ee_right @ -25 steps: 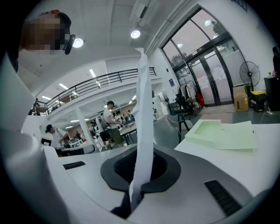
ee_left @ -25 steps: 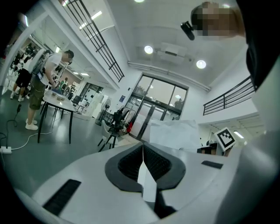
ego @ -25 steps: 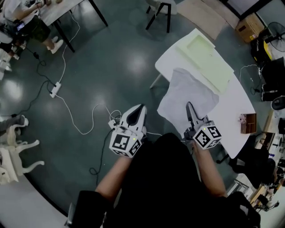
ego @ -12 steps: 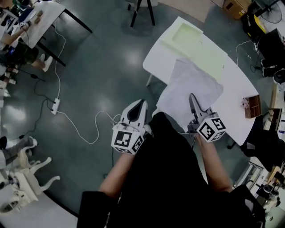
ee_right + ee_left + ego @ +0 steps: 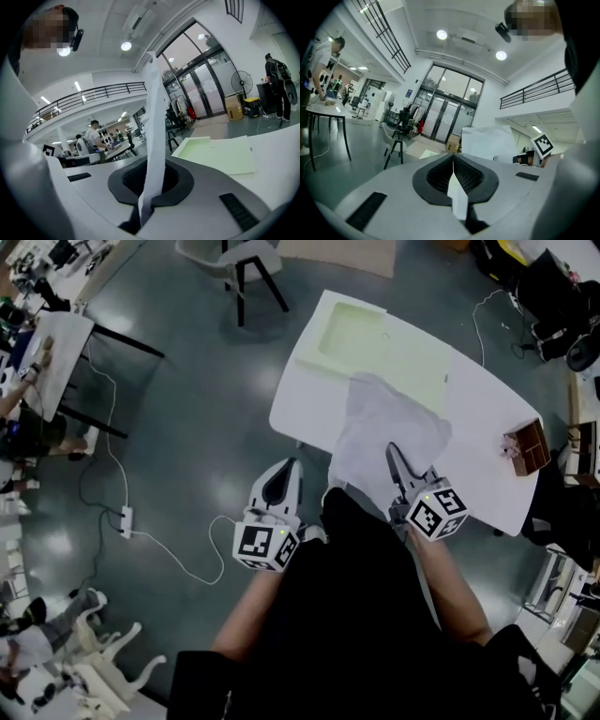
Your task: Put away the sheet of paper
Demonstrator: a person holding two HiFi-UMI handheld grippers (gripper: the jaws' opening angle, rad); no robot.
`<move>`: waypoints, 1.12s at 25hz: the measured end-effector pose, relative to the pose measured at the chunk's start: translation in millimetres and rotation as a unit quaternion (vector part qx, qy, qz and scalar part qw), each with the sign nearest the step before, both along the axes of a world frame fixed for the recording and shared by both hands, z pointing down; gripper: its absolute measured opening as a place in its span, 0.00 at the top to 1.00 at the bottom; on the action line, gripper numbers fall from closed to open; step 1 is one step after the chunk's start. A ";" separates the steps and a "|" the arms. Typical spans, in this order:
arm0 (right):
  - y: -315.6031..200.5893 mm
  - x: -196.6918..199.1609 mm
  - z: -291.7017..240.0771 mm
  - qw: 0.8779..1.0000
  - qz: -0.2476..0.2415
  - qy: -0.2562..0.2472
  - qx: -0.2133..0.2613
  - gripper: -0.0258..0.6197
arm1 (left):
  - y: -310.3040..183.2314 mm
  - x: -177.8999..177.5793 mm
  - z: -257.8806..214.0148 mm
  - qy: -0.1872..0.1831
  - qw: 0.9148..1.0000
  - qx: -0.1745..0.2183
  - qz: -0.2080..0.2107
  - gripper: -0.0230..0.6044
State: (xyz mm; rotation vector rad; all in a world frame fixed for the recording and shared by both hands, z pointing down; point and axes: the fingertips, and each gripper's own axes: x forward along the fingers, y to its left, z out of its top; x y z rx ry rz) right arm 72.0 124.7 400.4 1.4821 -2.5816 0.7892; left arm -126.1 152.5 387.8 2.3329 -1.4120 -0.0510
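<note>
Now the right tongs (image 5: 394,454) are pinched shut on the near edge of the big, thin, white sheet of paper (image 5: 394,418). Seen from those tongs, the paper stands up out of the jaws like a tall white strip, so it looks lifted, not lying flat. The left tongs (image 5: 289,467) are closed too. A tiny white sliver shows between their jaws, and I cannot tell what it is. They do not touch the sheet. They hang to the left of it, over the shiny grey floor (image 5: 187,381), off the edge of the long white table (image 5: 300,404).

From the right tongs the sheet stretches away to the far side, over the table. Its long side runs from near to far. Just past its far edge lies a flat, pale green tray (image 5: 384,348), at the far end of the table. That looks like the spot for the paper, I think. So the sheet likely has to go farther away, and the right tongs are the closer ones to carry it. A small brown wooden box (image 5: 525,448) sits well off to the right.
</note>
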 end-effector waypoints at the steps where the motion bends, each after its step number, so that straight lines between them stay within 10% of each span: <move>1: -8.2 4.8 -1.4 1.000 0.004 0.000 0.000 0.96 | -12.8 6.5 -2.0 -0.002 1.000 0.002 0.008 0.96; 28: -186.4 82.3 30.0 0.997 0.058 -0.032 -0.039 0.96 | -215.4 84.5 13.6 -0.025 0.998 -0.009 0.061 0.96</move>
